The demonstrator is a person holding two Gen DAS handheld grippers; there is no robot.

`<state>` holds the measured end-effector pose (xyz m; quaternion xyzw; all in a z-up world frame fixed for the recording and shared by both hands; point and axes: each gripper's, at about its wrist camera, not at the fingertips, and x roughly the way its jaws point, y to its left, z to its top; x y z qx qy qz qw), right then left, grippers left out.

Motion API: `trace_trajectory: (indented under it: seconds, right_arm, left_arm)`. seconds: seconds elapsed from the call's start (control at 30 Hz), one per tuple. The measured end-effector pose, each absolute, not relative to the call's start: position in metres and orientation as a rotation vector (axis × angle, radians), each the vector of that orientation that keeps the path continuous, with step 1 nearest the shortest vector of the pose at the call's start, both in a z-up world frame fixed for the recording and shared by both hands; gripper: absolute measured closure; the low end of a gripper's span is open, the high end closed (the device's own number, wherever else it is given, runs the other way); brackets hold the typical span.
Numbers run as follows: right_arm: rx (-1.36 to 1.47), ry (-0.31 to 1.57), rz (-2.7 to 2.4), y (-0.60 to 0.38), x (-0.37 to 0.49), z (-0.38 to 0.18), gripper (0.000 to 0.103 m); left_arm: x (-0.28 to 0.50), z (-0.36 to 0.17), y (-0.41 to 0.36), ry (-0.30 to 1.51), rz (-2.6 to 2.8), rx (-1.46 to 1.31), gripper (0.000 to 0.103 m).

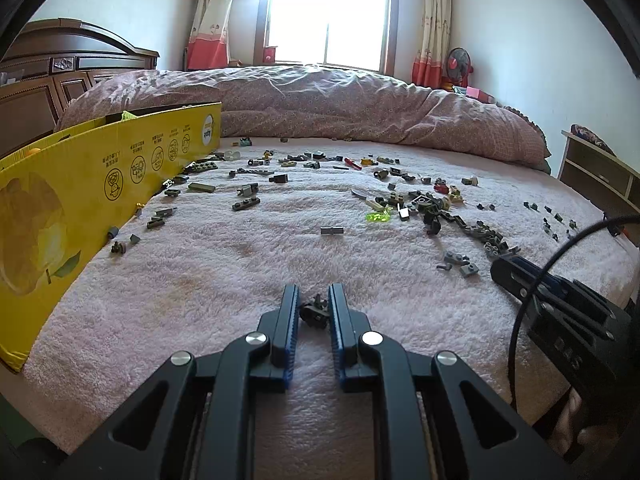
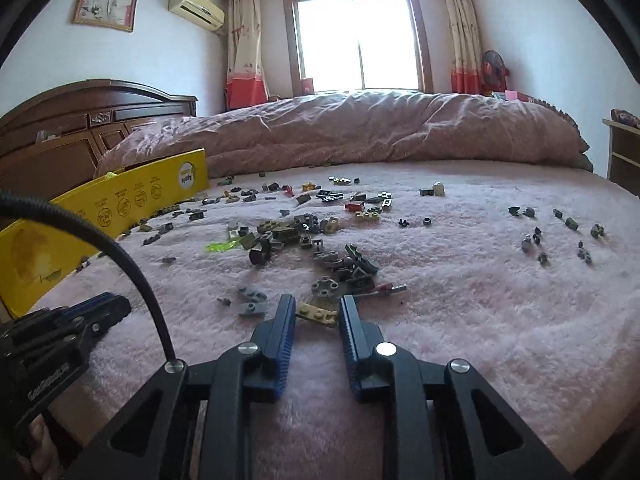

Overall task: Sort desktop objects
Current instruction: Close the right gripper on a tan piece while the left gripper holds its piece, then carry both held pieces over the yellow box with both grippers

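Left gripper (image 1: 314, 300) angled down, pinching dark piece (image 1: 313, 311); right gripper (image 2: 318, 308) angled down, clamping tan plate (image 2: 318, 314).

Both grippers: matte black plastic frames w/ triangular cut-outs, round silver screw heads at the pivots, fingers black outside w/ ribbed blue pads (image 1: 294, 312) inside. Left gripper (image 1: 314, 300) and right gripper (image 2: 318, 310) look identical; a black braided cable (image 2: 132, 264) curves off the body. White lettering on the side, too small to read.
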<state>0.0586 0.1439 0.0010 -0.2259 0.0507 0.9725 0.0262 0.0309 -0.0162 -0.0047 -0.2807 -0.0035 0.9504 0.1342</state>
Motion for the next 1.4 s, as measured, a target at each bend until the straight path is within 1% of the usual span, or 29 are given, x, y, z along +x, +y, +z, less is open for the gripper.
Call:
trace_trajectory:
  seconds: [0.17, 0.37, 0.67, 0.83, 1.07, 1.2, 1.4]
  right_arm:
    - [-0.694, 0.112, 3.043, 0.138, 0.068, 0.003, 0.08]
    - [-0.703, 0.088, 3.084, 0.132, 0.074, 0.006, 0.08]
    - [-0.687, 0.12, 3.108, 0.136, 0.08, 0.012, 0.08]
    - [-0.691, 0.157, 3.117, 0.139, 0.079, 0.016, 0.08]
    - [-0.703, 0.176, 3.167, 0.133, 0.072, 0.032, 0.08]
    - [-0.705, 0.165, 3.217, 0.121, 0.066, 0.046, 0.08]
    - [-0.733, 0.198, 3.32, 0.089, 0.047, 0.067, 0.08]
  left_arm:
    - [0.037, 0.004, -0.022, -0.06, 2.758, -0.782, 0.088]
    - [0.05, 0.022, -0.028, -0.053, 2.807, -0.715, 0.088]
    - [0.055, 0.048, -0.044, -0.085, 2.886, -0.711, 0.088]
    - [0.055, 0.061, -0.059, -0.057, 2.961, -0.712, 0.088]
    - [0.049, 0.088, -0.101, -0.039, 3.095, -0.685, 0.088]
    - [0.046, 0.103, -0.135, -0.04, 3.18, -0.667, 0.088]
    - [0.038, 0.119, -0.193, -0.01, 3.315, -0.654, 0.088]
